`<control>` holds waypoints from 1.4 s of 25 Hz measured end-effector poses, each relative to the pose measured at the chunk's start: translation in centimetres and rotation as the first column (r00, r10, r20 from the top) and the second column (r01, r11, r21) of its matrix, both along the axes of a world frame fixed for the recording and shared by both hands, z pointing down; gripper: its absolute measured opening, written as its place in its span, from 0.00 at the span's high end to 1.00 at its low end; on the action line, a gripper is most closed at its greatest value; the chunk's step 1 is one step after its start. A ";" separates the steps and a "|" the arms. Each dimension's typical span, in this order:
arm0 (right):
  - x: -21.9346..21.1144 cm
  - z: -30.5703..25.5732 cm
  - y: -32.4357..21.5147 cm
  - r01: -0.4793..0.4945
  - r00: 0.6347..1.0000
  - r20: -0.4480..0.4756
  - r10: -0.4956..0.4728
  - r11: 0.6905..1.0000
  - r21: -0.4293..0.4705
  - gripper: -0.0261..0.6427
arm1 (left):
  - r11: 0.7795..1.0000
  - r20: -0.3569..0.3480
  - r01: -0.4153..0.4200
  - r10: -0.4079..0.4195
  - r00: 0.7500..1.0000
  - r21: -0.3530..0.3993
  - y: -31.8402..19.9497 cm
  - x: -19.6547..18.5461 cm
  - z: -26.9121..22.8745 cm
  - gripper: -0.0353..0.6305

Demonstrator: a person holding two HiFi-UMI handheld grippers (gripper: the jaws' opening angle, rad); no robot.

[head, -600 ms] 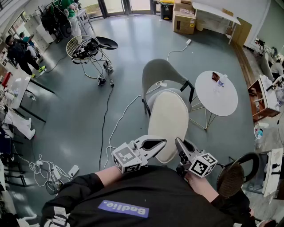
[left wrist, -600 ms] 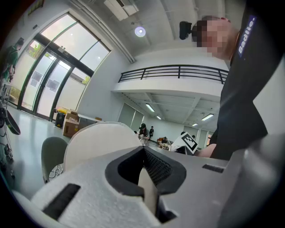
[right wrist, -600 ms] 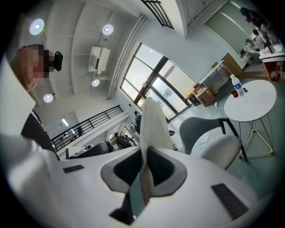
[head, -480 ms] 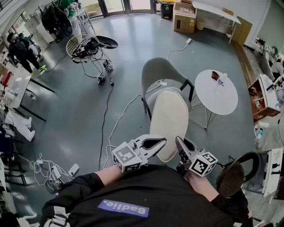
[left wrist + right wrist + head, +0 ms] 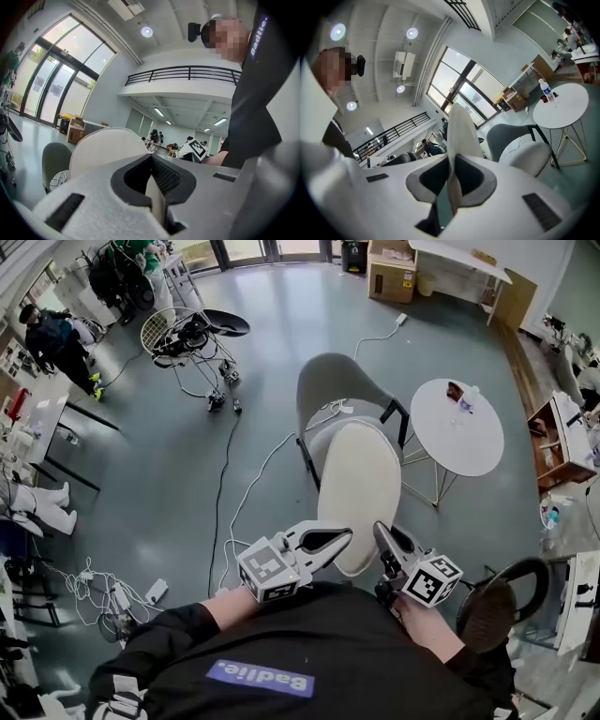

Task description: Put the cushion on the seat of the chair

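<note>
The bystander in dark clothes (image 5: 54,336) at the far left of the head view has stepped a little to the right across the floor. The view itself has shifted, so the grey chair (image 5: 336,390) and the round white worktop (image 5: 457,432) now sit slightly higher in it than before.

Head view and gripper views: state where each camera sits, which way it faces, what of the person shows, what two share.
Head view: on the head, steeply down at cushion and chair; arms, torso, left tongs, right tongs show.
Left gripper view: on the left tongs, along them across the cushion; torso shows.
Right gripper view: on the right tongs, toward chair and round table; shoulder shows.
Shared: head and right gripper views show the round table.
</note>
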State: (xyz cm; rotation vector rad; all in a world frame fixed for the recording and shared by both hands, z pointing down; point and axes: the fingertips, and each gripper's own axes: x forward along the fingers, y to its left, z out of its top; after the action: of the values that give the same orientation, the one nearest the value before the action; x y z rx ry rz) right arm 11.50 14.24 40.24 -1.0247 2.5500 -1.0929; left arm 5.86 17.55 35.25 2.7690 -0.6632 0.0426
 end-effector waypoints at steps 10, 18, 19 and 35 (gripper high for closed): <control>0.1 0.6 -2.9 -0.030 1.000 -0.009 0.030 0.999 -0.032 0.88 | 0.999 -0.045 -0.016 0.014 0.999 -0.034 -3.1 -0.6 0.7 0.92; -1.7 1.3 -9.1 -0.092 0.996 -0.025 0.091 0.994 -0.066 0.88 | 0.996 -0.081 -0.067 0.063 0.995 -0.055 -10.0 -2.7 1.1 0.92; -1.9 1.5 -10.0 -0.100 0.995 -0.024 0.099 0.993 -0.066 0.88 | 0.996 -0.082 -0.073 0.068 0.994 -0.055 -11.1 -3.1 1.2 0.92; -3.7 4.4 -24.0 -0.313 0.948 0.014 0.319 0.937 -0.153 0.88 | 0.990 -0.105 -0.108 0.098 0.990 -0.088 -25.0 -9.0 2.5 0.92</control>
State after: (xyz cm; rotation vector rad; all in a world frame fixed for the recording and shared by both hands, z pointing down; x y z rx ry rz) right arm 7.76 -9.78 44.63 -1.3777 2.1959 -1.2070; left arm -3.11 -7.45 37.72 2.6923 -0.4798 -0.0423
